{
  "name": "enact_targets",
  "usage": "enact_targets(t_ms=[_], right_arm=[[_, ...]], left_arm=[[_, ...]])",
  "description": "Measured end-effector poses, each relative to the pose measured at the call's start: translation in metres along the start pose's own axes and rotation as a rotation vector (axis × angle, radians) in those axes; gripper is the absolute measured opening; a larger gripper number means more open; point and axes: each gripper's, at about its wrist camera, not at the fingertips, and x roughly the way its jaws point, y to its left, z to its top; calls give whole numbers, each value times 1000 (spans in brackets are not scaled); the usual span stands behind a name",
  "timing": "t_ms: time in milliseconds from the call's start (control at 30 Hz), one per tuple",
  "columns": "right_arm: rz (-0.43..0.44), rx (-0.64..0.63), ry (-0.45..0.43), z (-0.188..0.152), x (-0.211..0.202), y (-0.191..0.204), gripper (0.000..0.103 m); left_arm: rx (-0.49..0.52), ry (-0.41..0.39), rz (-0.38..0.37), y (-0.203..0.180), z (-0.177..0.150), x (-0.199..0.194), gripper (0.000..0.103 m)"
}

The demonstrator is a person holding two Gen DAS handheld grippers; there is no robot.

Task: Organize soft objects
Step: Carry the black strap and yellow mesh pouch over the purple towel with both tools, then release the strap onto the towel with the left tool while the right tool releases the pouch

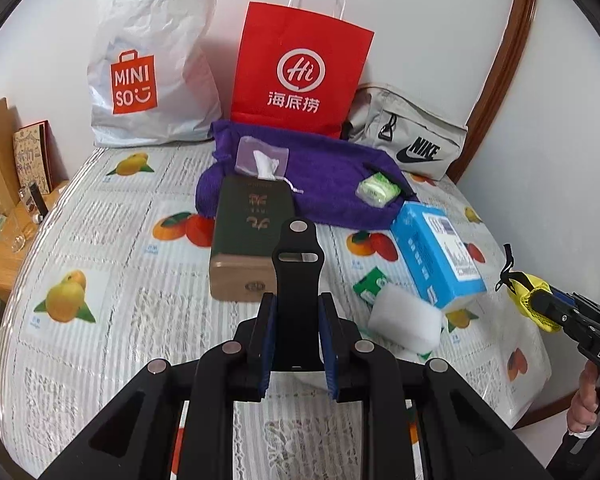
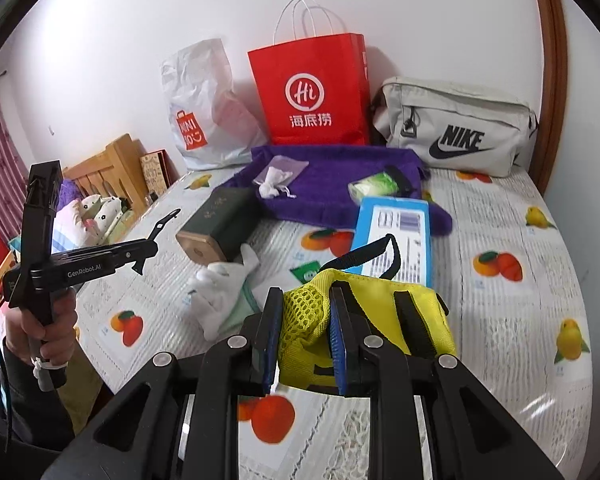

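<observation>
Fruit-print tablecloth point(image 1: 100, 240) covers the table against a white wall. Right gripper point(image 2: 304, 320) is clamped on a yellow mesh pouch point(image 2: 380, 320), held above the cloth just in front of the blue box point(image 2: 396, 236). Left gripper point(image 1: 296, 320) pinches a black strap point(image 1: 298, 264), tilted down. Behind the box: one purple towel point(image 1: 332, 176), one red paper bag point(image 1: 300, 68), one white plastic bag point(image 1: 152, 60), one grey Nike bag point(image 1: 412, 136).

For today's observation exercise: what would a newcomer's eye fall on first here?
Probably the bright red paper bag standing against the wall at the back of the table, beside the white Miniso bag. Next, the yellow mesh pouch clamped in the right gripper, and the black strap clamped in the left gripper.
</observation>
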Motion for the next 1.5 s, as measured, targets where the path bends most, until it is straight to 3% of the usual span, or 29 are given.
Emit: enact_targets(t_ms=[467,1500], right_arm=[[31,-21,-18,62,30,-13,23],[71,-43,46,161,167,-75,23]], left_arm=[[-19,-24,12,5,53,15,20],[-58,47,70,27,139,127,20]])
